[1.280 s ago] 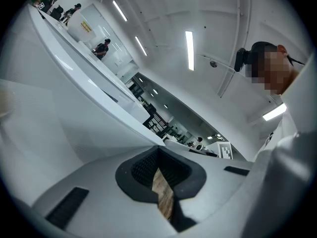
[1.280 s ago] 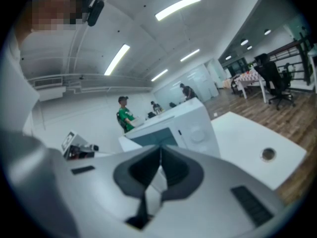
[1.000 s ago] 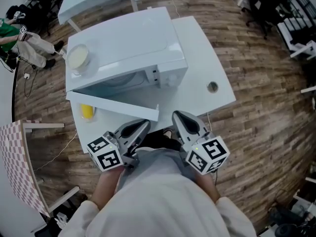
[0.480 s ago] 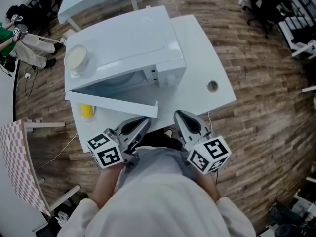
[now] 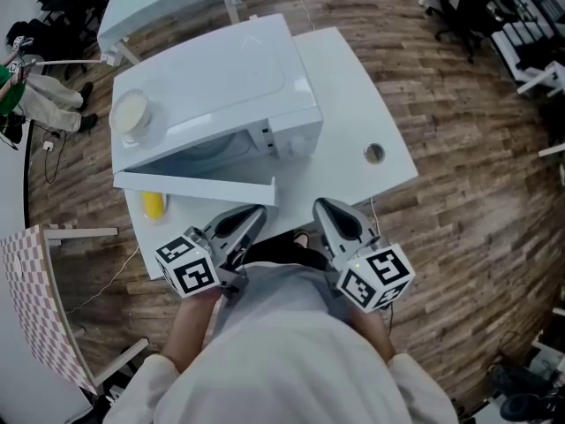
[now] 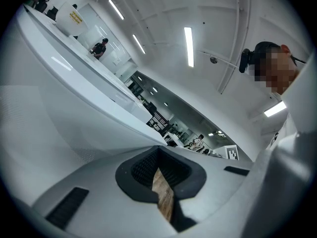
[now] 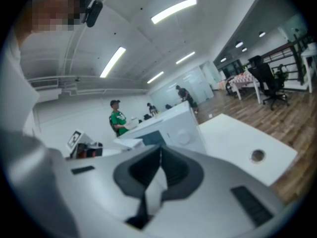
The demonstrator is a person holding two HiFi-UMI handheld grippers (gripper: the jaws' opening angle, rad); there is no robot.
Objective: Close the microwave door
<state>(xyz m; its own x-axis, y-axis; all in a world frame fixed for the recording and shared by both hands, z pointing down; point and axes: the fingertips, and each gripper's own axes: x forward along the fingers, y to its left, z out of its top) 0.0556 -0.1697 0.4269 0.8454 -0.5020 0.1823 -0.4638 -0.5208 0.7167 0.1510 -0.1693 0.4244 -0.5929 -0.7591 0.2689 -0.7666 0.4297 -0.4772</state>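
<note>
While the microwave [image 5: 212, 78] sat at upper left of the head view on a white table [image 5: 353, 95], its door [image 5: 194, 186] swung open, the left gripper [image 5: 253, 214] and right gripper [image 5: 325, 208] hovered at lower centre, both claws pressed together and empty, the left near the door's free end

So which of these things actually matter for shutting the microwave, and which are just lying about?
Part of the job:
- microwave
- its open door
- left gripper and right gripper, jaws shut, both empty

Just lying about:
- round tub on top of the microwave
- yellow thing on the table, by the door
- cable hole in the table
</note>
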